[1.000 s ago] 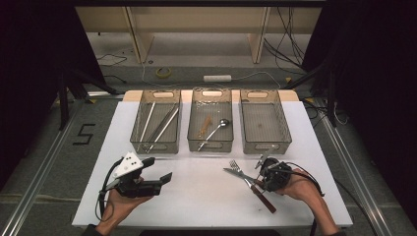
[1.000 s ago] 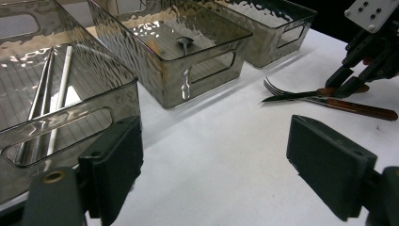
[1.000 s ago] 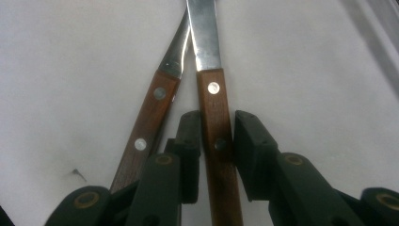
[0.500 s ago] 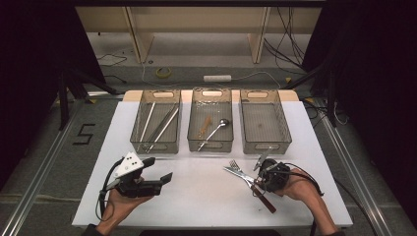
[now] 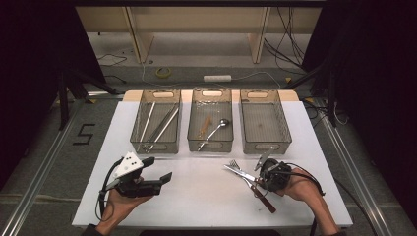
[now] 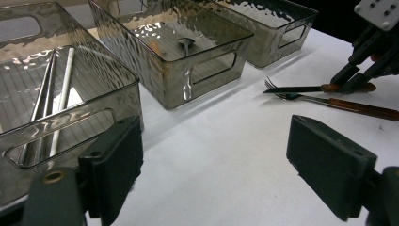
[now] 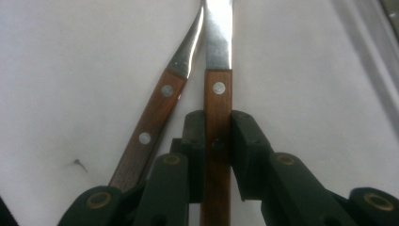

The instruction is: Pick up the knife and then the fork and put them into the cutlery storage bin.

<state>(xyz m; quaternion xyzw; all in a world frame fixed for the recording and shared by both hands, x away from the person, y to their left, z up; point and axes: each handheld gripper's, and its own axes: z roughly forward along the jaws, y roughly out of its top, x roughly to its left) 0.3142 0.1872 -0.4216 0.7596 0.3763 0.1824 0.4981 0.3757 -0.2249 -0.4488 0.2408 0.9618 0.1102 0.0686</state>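
Note:
Two wooden-handled utensils lie side by side on the white table at the front right. My right gripper (image 5: 257,183) (image 7: 217,127) is shut on the handle of the knife (image 7: 218,94) (image 5: 241,173), pads pressed to both sides of the wood. Just to the knife's left, the fork (image 7: 157,113) (image 5: 235,164) lies loose with its neck curving toward the blade. At the front left a hand holds my left gripper (image 5: 158,168) (image 6: 216,155) above the table. It is open with nothing between its jaws. In the left gripper view, the right gripper (image 6: 346,80) sits far right over both utensils.
Three smoky clear bins stand in a row at the back of the table. The left bin (image 5: 139,129) holds long metal sticks. A spoon (image 5: 216,129) lies in the middle bin (image 5: 211,146), and the right bin (image 5: 265,123) has nothing in it. Bare white table (image 5: 201,187) lies between the hands.

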